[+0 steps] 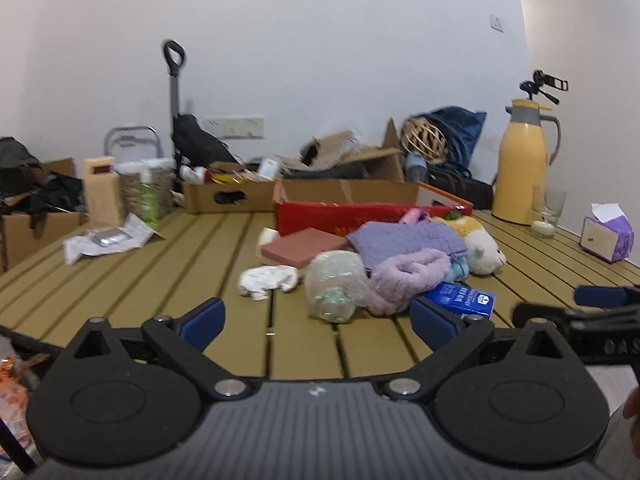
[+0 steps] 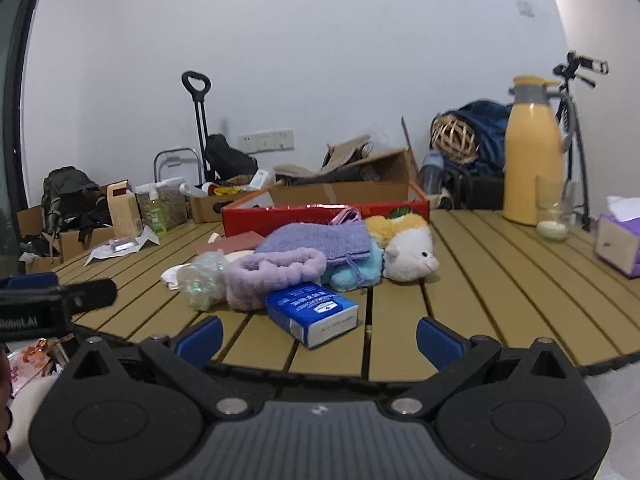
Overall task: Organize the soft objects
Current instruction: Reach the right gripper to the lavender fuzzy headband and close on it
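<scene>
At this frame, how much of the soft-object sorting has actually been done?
Nothing looks sorted yet. The fluffy lilac headband, knitted purple pouch, white-and-yellow plush toy and crumpled white cloth all lie heaped on the slatted table, in front of the red cardboard tray. Nothing is in hand: left gripper and right gripper are open and empty. All the sorting remains.

Far ahead to the right, a yellow thermos jug (image 2: 532,152) stands upright on the slatted table (image 2: 500,280), with a clear glass (image 2: 554,210) just beside it. A purple tissue box (image 2: 618,246) sits at the far right. Cardboard boxes (image 1: 230,196) line the wall ahead, left.
</scene>
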`<action>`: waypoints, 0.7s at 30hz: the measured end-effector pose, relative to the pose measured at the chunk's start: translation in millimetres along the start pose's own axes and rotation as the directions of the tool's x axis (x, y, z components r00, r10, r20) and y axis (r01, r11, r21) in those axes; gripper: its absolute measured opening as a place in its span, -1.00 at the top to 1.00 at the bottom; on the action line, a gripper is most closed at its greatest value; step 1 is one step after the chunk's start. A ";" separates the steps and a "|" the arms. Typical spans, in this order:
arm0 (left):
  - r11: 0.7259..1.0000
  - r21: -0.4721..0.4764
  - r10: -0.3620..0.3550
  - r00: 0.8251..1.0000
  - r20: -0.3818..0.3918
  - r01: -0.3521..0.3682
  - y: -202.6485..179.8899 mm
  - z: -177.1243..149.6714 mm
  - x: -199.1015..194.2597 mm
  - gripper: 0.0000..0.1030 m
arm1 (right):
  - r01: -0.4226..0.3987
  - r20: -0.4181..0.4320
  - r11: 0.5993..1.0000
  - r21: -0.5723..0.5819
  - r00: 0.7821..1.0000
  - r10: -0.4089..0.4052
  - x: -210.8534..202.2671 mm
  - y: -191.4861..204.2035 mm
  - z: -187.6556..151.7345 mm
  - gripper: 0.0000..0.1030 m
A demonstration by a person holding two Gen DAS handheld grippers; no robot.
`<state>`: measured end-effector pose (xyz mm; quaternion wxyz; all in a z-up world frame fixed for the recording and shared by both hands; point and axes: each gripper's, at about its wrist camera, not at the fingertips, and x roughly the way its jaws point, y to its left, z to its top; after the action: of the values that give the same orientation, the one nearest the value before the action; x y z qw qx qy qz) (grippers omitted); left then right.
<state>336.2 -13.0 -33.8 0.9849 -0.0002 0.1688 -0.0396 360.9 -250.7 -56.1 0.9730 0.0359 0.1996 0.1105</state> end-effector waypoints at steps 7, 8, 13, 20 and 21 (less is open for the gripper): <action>0.986 -0.086 -0.154 0.982 -0.110 0.145 -16.5 17.2 54.0 -0.15 | -0.026 -0.054 0.998 0.055 0.998 0.029 53.9 -18.1 22.4 -0.57; 0.984 -0.095 -0.164 0.979 -0.122 0.153 -20.4 19.6 62.7 -0.11 | -0.034 -0.062 0.997 0.063 0.997 0.038 62.0 -19.5 25.6 -0.40; 0.976 -0.176 -0.164 0.967 -0.193 0.130 -27.9 28.9 107.5 0.04 | -0.106 -0.090 0.988 0.114 0.989 0.116 110.5 -30.1 45.6 -0.08; 0.950 -0.271 -0.217 0.951 -0.220 0.154 -20.4 33.6 127.9 0.47 | -0.199 -0.170 0.946 0.254 0.954 0.247 163.2 -44.3 48.6 0.67; 0.950 -0.273 -0.217 0.951 -0.219 0.154 -20.0 35.4 128.2 0.55 | -0.213 -0.173 0.939 0.270 0.949 0.264 165.7 -45.3 47.1 0.73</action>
<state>466.9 -43.4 -42.7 0.9399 -0.1369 0.2926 -0.1105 537.1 -258.0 -81.1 0.9141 0.1695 0.3057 0.2054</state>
